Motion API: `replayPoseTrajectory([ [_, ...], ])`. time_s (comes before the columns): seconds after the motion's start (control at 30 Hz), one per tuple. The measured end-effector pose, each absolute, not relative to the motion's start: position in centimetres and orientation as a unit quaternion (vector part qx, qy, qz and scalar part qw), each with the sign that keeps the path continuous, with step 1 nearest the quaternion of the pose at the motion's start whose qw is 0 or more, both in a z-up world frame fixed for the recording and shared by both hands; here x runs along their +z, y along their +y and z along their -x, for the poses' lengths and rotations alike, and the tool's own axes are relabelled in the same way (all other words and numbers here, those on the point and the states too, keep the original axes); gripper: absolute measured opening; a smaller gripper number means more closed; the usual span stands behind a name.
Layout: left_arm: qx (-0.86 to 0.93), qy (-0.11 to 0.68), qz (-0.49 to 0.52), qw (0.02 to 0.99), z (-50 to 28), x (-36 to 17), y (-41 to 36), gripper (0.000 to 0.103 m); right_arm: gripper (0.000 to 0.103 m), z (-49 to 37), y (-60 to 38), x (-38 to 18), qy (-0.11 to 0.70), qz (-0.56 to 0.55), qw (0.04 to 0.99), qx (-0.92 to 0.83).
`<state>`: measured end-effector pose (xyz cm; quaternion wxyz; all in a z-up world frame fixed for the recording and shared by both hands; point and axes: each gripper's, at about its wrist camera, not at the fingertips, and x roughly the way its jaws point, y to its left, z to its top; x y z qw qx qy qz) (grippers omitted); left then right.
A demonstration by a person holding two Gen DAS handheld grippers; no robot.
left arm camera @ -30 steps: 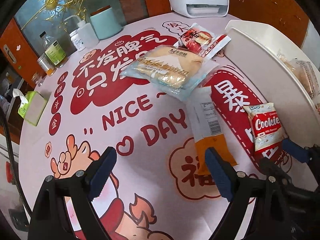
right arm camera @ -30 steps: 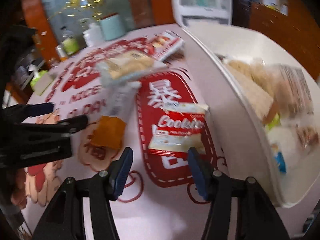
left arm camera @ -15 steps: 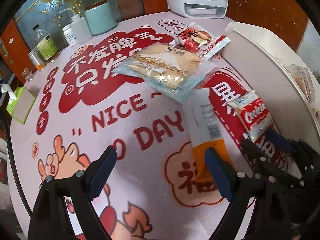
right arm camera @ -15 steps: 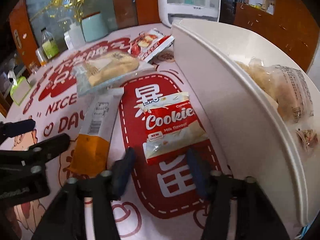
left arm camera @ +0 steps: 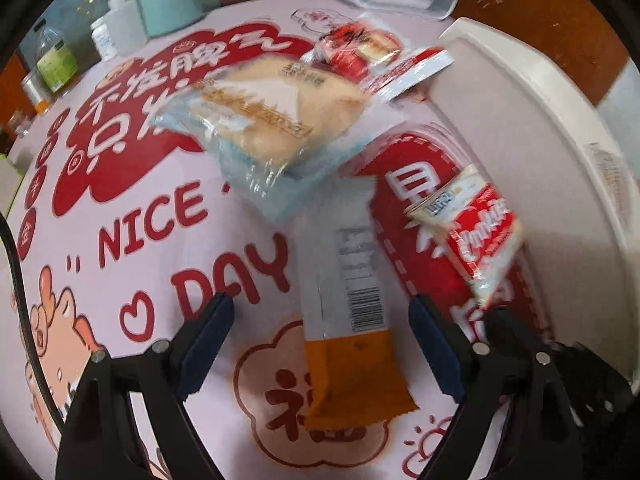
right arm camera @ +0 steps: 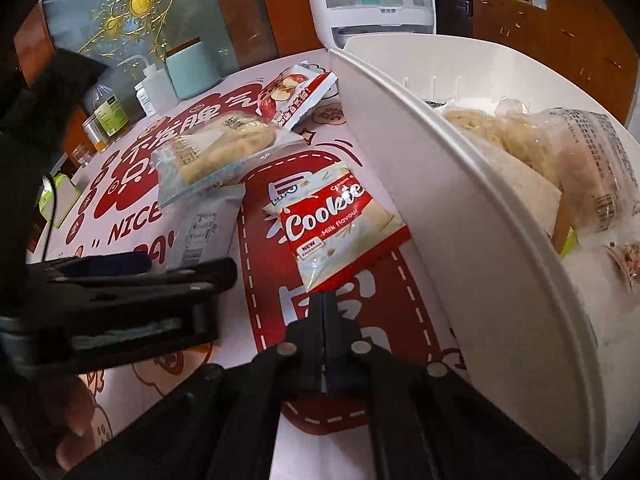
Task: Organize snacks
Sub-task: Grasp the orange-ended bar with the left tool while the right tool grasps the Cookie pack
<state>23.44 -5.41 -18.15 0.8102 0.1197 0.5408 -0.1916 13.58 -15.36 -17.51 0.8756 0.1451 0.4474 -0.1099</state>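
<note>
Right hand-held gripper [right arm camera: 324, 320] clenched on the glossy crinkled cookie packet [right arm camera: 336, 228] (near corner), beside the smooth white bin [right arm camera: 460, 208]. Left hand-held gripper [left arm camera: 322, 344] released, straddling the flat orange-ended bar [left arm camera: 348, 320] on the counter [left arm camera: 160, 256].

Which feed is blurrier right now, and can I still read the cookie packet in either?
Left wrist view: motion blur smears the cookie packet and the bread bag; its lettering is unreadable. Right wrist view: sharp, "Cookie" reads clearly, the right gripper has its jaws shut on the packet's near edge. Both views bend the white bin with fisheye distortion.
</note>
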Motion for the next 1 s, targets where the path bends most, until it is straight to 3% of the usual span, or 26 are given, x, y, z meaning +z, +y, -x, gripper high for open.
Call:
replayPoseTrajectory([
  [0.07,-0.190,0.532,-0.122,0.816,-23.2,-17.9,-5.6,0.066,0.002,-13.6,-15.3,-17.4,0.452,-0.137,0.875,-0.108],
  [0.1,-0.185,0.530,-0.119,0.819,-23.1,-17.6,-5.4,0.042,0.004,-13.7,-15.1,-17.4,0.454,-0.128,0.875,-0.109],
  [0.13,-0.185,0.531,-0.116,0.819,-23.1,-17.4,-5.2,0.037,0.006,-13.7,-14.8,-17.4,0.456,-0.119,0.875,-0.109],
  [0.23,-0.182,0.537,-0.100,0.818,-23.1,-17.1,-3.8,0.036,0.022,-13.7,-13.7,-16.9,0.449,-0.085,0.882,-0.114],
  [0.3,-0.171,0.530,-0.108,0.824,-22.7,-17.0,-2.9,0.035,0.044,-13.7,-12.6,-16.3,0.435,-0.046,0.891,-0.125],
  [0.4,-0.158,0.526,-0.102,0.829,-22.1,-16.9,-1.3,0.034,0.057,-14.1,-11.1,-15.4,0.409,0.011,0.901,-0.144],
  [1.0,-0.153,0.511,-0.066,0.843,-20.0,-15.5,1.9,0.036,0.057,-21.2,-12.6,-15.6,0.465,0.041,0.866,-0.179],
])
